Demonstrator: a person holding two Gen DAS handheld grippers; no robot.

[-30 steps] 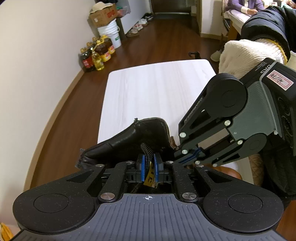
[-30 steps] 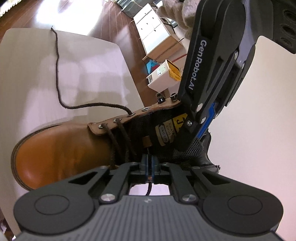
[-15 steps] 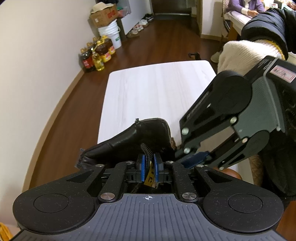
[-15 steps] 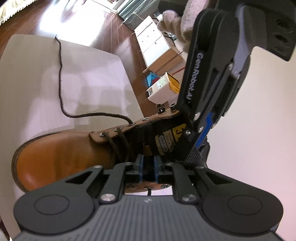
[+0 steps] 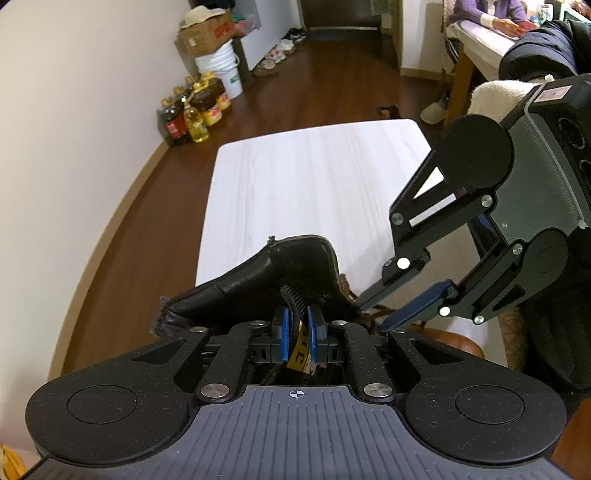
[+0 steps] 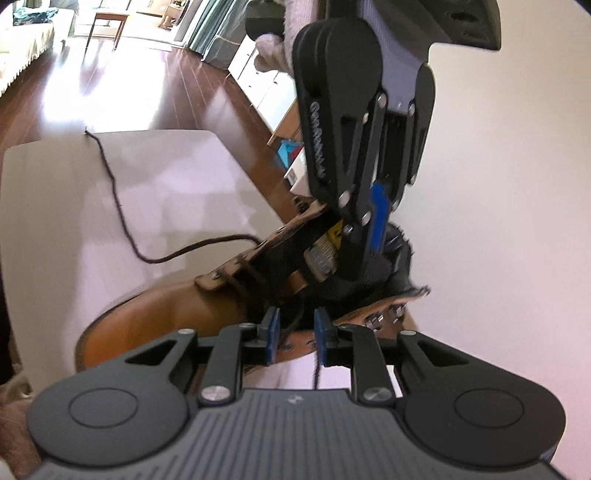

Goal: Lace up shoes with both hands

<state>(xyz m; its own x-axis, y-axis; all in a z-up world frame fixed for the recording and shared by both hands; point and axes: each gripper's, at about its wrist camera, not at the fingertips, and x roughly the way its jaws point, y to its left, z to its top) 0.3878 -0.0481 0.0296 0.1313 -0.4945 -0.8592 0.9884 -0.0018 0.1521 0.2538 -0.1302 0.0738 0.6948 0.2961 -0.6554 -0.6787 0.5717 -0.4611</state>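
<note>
A tan leather boot [image 6: 166,306] lies on the white table [image 6: 55,221]. Its black padded collar [image 5: 255,273] fills the near part of the left wrist view. My left gripper [image 5: 298,332] is shut on the boot's black mesh tongue [image 5: 293,297], just above its yellow label. From the right wrist view that left gripper [image 6: 365,240] reaches down into the boot's opening. My right gripper [image 6: 295,336] stands open over the laced eyelets. A dark lace strand hangs loose beside its right pad. The other lace end [image 6: 118,206] trails across the table.
Oil bottles [image 5: 192,118], a white bucket [image 5: 221,70] and a cardboard box stand by the left wall. A person sits at a far table [image 5: 476,33]. White cabinets [image 6: 266,85] line the floor beyond the table's far edge.
My right gripper has opened and let go of the lace it pinched. It has rolled and lifted slightly away from the boot. The left gripper kept still on the tongue.
</note>
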